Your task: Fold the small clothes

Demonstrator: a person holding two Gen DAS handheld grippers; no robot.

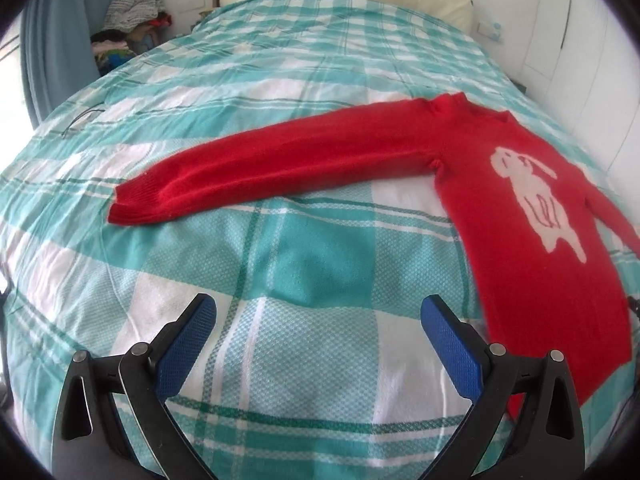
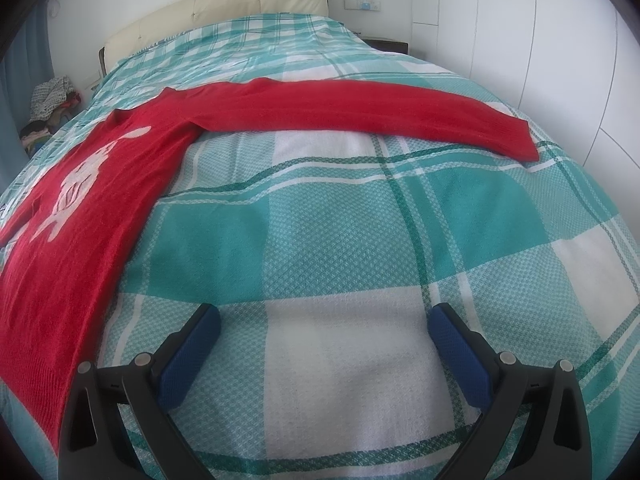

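Broadly, a bed [image 1: 320,240] fills both views, covered by a teal, white and green checked bedspread [image 2: 360,240] with a waffle-like weave. At its far end stands a cream padded headboard [image 2: 224,4], and white wardrobe doors [image 2: 520,40] run along the wall on the right.

Spread flat on the bedspread lies a red knitted sweater [image 1: 540,240], front up, showing a pale pink animal figure [image 1: 532,196] on the chest. Its hem lies toward the near edge of the bed and its neck toward the headboard. From the left wrist camera the body sits to the right, and one long sleeve [image 1: 260,168] stretches out to the left, its ribbed cuff [image 1: 132,204] resting flat on the cover. From the right wrist camera the other sleeve [image 2: 360,104] reaches across to the right, ending in its own cuff [image 2: 516,136].

Beside the bed on the left, near a blue curtain [image 1: 52,40], sits a heap of mixed clothes [image 1: 128,20]; what they are is hard to tell at that distance.

Both tools hover over bare bedspread near the foot of the bed. The left gripper [image 1: 318,316] has its blue-padded fingers [image 1: 188,344] spread wide, holding nothing, just left of the sweater's lower body. The right gripper [image 2: 324,324] likewise has its fingers [image 2: 460,352] splayed apart and empty, just right of the sweater's body.
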